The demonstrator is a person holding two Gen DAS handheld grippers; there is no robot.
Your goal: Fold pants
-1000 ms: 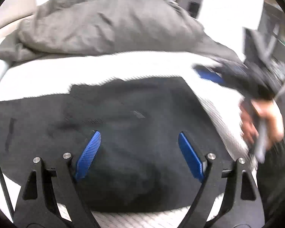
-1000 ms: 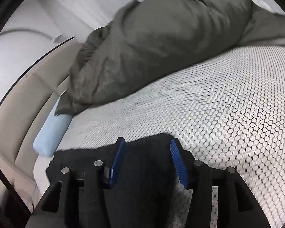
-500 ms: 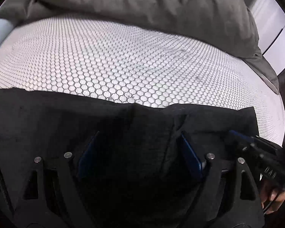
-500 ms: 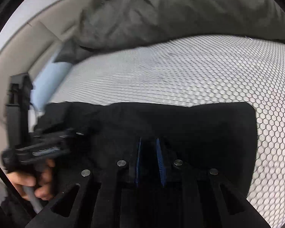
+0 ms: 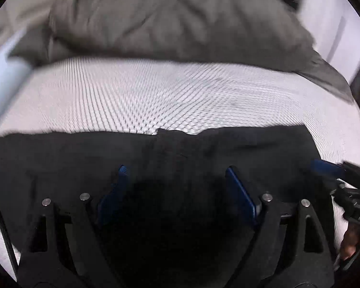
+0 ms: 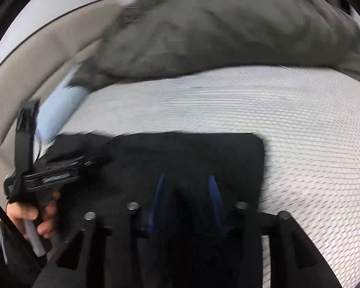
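Since half a second ago your right gripper (image 6: 186, 189) has parted its blue pads again after pinching nearly together, and black cloth lies under the gap without the pads pressing it. Both views have slid a little across the bed, and the honeycomb pattern now smears into streaks.

Your left gripper (image 5: 177, 187) stands wide apart over the pants (image 5: 204, 148), gripping nothing.

You can see the pants as a flat black band on the white mesh mattress (image 5: 168, 96), their far edge nearly straight with a small raised nub in the middle and a squared corner on the right (image 6: 256, 141). Beyond the pants lies the rumpled grey duvet (image 5: 180, 24); left of the pants a pale blue pillow (image 6: 57, 110) pokes out.

Motion blur hides seams and folds in the dark fabric. The near part of the pants is cut off behind your gripper frames.
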